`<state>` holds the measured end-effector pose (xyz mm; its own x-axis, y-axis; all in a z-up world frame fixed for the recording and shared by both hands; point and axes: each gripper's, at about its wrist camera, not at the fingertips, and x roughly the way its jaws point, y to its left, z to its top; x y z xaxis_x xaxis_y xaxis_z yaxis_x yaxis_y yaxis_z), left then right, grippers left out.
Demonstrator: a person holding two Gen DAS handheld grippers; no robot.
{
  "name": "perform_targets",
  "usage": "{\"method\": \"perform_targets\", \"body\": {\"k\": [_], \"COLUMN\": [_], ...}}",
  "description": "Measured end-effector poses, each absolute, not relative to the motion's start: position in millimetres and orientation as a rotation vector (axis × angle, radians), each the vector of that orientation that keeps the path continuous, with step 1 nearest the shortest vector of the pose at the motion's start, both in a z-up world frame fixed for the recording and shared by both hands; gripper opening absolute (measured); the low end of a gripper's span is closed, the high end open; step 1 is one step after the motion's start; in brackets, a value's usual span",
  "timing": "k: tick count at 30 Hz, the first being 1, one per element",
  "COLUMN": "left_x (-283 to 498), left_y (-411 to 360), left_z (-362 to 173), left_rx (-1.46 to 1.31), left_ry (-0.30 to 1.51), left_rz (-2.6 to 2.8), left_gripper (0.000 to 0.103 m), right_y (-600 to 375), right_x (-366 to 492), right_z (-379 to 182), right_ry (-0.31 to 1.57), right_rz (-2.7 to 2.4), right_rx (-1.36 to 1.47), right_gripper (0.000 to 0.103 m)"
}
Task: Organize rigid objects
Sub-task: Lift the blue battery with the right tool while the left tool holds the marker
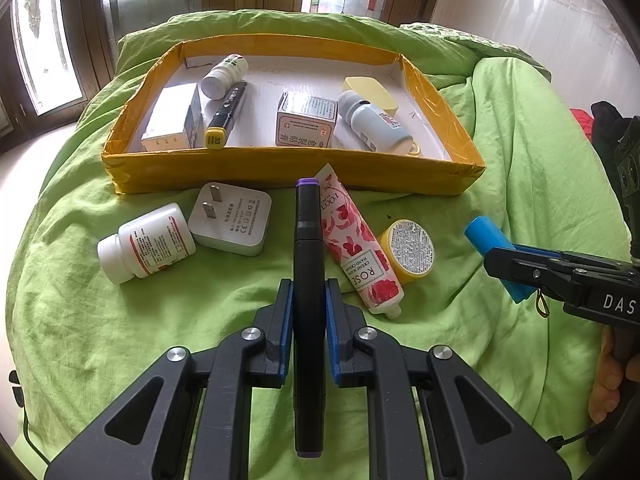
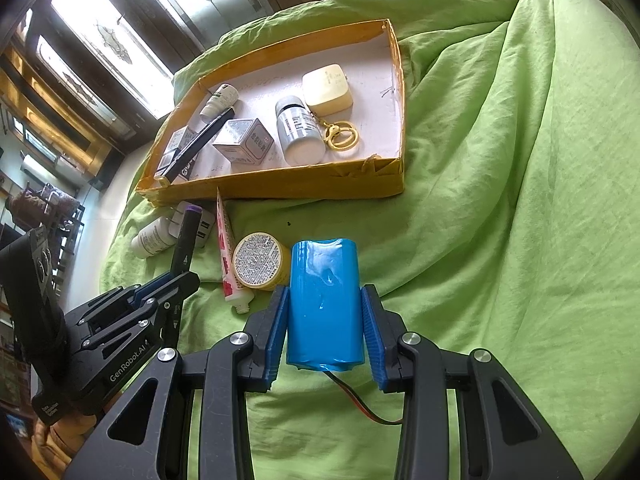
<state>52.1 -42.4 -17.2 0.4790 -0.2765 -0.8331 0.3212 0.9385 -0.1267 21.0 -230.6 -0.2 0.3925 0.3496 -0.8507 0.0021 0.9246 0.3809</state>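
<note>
My left gripper [image 1: 308,292] is shut on a black marker with a purple cap [image 1: 307,240], held above the green sheet and pointing at the yellow cardboard tray [image 1: 280,172]. My right gripper [image 2: 325,300] is shut on a blue battery pack [image 2: 324,304] with red and black wires, held above the sheet to the right of the loose items. It also shows in the left wrist view [image 1: 500,256]. On the sheet in front of the tray lie a white pill bottle [image 1: 146,242], a white plug adapter [image 1: 232,218], a rose hand cream tube [image 1: 356,248] and a yellow round tin [image 1: 408,250].
The tray holds a white bottle [image 1: 224,76], a black marker with a yellow end [image 1: 228,114], two small boxes [image 1: 306,120], a grey-white bottle [image 1: 374,124], a pale yellow case [image 1: 372,92] and a gold key ring [image 2: 342,136]. Windows stand behind the bed.
</note>
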Motion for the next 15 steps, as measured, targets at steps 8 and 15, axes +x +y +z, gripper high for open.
{"method": "perform_targets", "body": {"k": [8,15], "left_x": [49.9,51.8], "left_y": [-41.2,-35.8], "left_z": [-11.7,-2.4], "left_rx": [0.039,-0.009], "left_ry": [0.987,0.971], "left_rz": [-0.37,-0.39], "left_gripper": [0.012,0.012], "right_y": [-230.9,-232.2], "right_x": [21.8,22.7], "right_z": [2.7,12.3], "right_ry": [1.142,1.112], "right_rz": [0.221,0.217], "right_rx": [0.349,0.347], "right_gripper": [0.032,0.032]}}
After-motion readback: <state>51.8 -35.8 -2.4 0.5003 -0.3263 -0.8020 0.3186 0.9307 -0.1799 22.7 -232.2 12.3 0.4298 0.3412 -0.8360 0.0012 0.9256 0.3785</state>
